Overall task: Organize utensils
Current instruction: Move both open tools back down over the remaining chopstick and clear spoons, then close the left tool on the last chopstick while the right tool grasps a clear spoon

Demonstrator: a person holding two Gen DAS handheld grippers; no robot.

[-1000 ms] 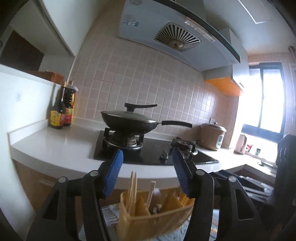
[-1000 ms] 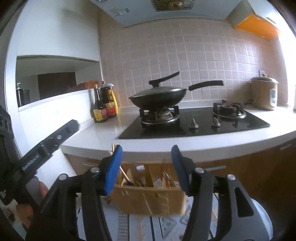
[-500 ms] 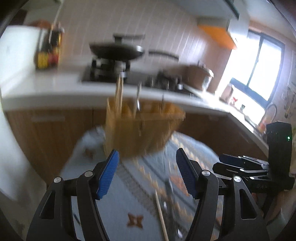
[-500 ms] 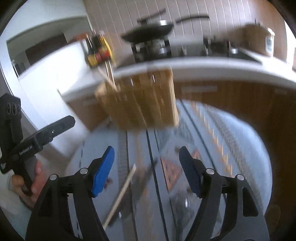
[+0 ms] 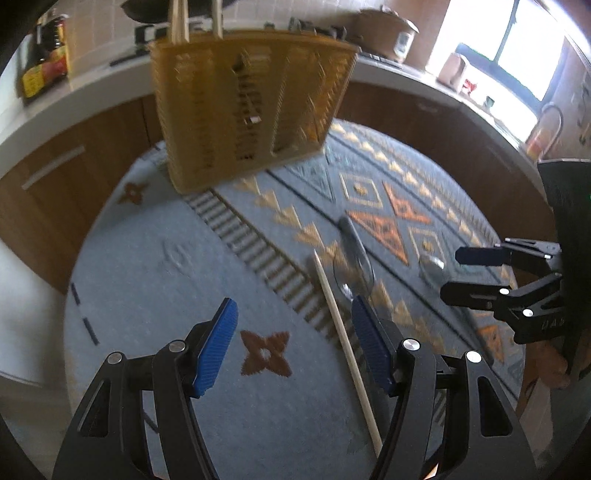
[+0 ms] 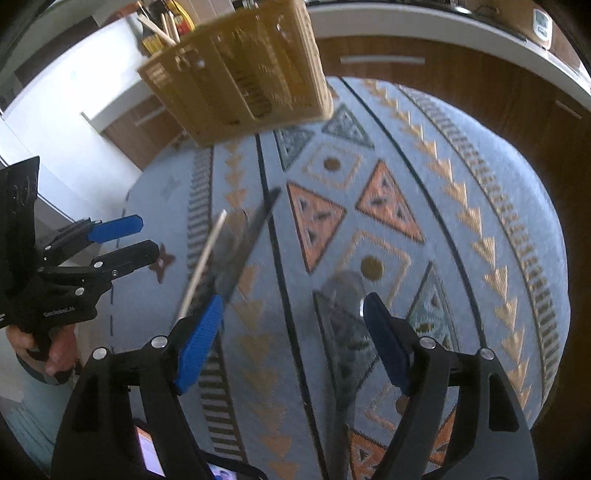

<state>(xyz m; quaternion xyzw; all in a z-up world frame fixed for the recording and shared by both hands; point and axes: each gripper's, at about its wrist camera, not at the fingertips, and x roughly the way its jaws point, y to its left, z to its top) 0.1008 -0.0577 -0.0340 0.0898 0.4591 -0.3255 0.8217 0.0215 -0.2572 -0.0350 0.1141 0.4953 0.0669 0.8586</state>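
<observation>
Setting: round table under a blue patterned cloth (image 5: 155, 280), kitchen counter (image 5: 402, 79) behind.
Holder: yellow slotted utensil basket (image 5: 251, 107) upright at the far edge of the cloth; a few wooden sticks (image 5: 178, 20) already standing in its left compartment.
Loose items: one pale chopstick (image 5: 345, 345) lying on the cloth, running toward the camera; just right of it a dark-handled ladle or spoon (image 5: 354, 258), touching or nearly so; a second, blurred utensil (image 6: 341, 332) well apart to the right, exact kind unclear.
Left gripper (image 5: 293, 345): tongs wide, nothing between the pads, tilted down over the cloth; chopstick passes just inside the right pad.
Right gripper (image 6: 293, 341): tongs wide, just been opening further, nothing clamped; blurred utensil lies below the gap, not pressed.
Step in hand: judged as the approach to a first pick, one utensil per gripper.
Doing it well: centre each gap across the shaft, not along it; lower until pads straddle the piece, then close.
Chopstick: thin and likely to roll; best gripped near the middle.
Watch for: catching the cloth, or nudging the ladle while taking the chopstick.
Drop-off: stand the chopstick with the sticks, at the basket's left end.
</observation>
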